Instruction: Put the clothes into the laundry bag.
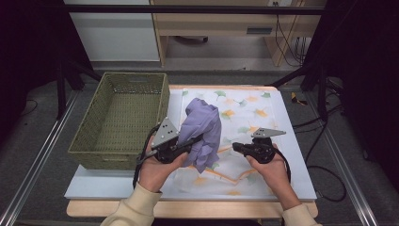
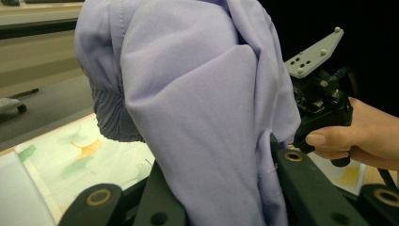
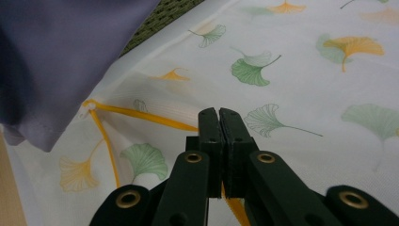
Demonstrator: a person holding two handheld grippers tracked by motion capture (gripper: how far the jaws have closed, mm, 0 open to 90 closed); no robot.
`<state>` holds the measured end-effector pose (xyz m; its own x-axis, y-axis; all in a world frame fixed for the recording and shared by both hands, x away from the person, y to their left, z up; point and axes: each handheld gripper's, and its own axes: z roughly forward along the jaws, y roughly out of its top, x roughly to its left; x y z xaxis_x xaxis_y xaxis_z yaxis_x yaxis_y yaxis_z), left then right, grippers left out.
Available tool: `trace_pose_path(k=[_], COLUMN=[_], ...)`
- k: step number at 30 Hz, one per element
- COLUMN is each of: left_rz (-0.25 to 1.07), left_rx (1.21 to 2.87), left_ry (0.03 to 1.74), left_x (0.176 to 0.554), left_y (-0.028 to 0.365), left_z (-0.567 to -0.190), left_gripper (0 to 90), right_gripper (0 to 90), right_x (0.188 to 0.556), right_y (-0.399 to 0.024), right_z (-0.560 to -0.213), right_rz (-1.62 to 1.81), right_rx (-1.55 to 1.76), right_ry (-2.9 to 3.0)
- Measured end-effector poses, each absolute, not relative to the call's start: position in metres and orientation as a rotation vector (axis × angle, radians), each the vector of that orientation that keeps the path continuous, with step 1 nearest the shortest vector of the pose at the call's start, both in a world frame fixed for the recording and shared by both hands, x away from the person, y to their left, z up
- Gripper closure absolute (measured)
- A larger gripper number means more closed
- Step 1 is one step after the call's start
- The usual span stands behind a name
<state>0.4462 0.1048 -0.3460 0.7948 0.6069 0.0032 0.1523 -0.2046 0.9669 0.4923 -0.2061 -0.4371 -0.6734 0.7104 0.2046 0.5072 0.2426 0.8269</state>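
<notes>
Lavender garment (image 1: 202,129): bunched, clamped in left gripper (image 1: 195,140), lifted over ginkgo-print cloth (image 1: 263,117). Right gripper (image 3: 219,117): jaws together, pinching the cloth's yellow-edged fold. Green wicker basket (image 1: 89,141): far left.

Your left gripper (image 1: 200,137) is clamped around something, pointing right; your right gripper (image 1: 235,147), jaws pressed together, points left toward it.

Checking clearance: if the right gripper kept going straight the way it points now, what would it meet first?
Probably the purple garment held by the left gripper; the right gripper, jaws shut, points at it, though depth is unclear.
</notes>
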Motion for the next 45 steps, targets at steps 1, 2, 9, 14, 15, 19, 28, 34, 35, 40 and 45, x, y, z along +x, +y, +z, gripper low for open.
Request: trace_pose_path(k=[1, 2, 9, 14, 15, 19, 28, 34, 35, 40, 45], left_rz=[0.459, 0.46, 0.437, 0.423, 0.414, 0.403, 0.387, 0.394, 0.395, 0.385, 0.365], left_rx=[1.752, 1.75, 1.723, 1.722, 1.716, 1.716, 1.719, 1.716, 1.714, 1.701, 1.725], left_ry=[0.588, 0.585, 0.594, 0.586, 0.589, 0.588, 0.589, 0.581, 0.581, 0.575, 0.554], left_x=[0.445, 0.443, 0.437, 0.436, 0.435, 0.434, 0.432, 0.429, 0.429, 0.426, 0.425], left_y=[0.105, 0.105, 0.107, 0.102, 0.101, 0.097, 0.088, 0.086, 0.086, 0.083, 0.077], left_z=[-0.345, -0.345, -0.344, -0.345, -0.345, -0.348, -0.354, -0.353, -0.352, -0.351, -0.355], left_gripper=[73.7, 73.7, 73.7, 73.7, 73.7, 73.6, 73.6, 73.5, 73.6, 73.5, 73.5], right_gripper=[88.9, 88.9, 88.9, 88.9, 88.9, 88.9, 88.9, 88.9, 88.9, 88.9, 88.9], right_x=[0.492, 0.492, 0.495, 0.498, 0.499, 0.503, 0.511, 0.511, 0.511, 0.512, 0.514], right_y=[-0.207, -0.207, -0.207, -0.208, -0.207, -0.208, -0.207, -0.207, -0.207, -0.208, -0.209], right_z=[-0.438, -0.439, -0.438, -0.433, -0.432, -0.427, -0.415, -0.413, -0.413, -0.414, -0.414], right_rz=[1.398, 1.407, 1.424, 1.442, 1.442, 1.46, 1.455, 1.47, 1.47, 1.474, 1.48], right_rx=[1.146, 1.156, 1.168, 1.166, 1.17, 1.181, 1.154, 1.158, 1.156, 1.154, 1.166], right_ry=[2.299, 2.289, 2.278, 2.267, 2.264, 2.271, 2.259, 2.258, 2.254, 2.254, 2.251])
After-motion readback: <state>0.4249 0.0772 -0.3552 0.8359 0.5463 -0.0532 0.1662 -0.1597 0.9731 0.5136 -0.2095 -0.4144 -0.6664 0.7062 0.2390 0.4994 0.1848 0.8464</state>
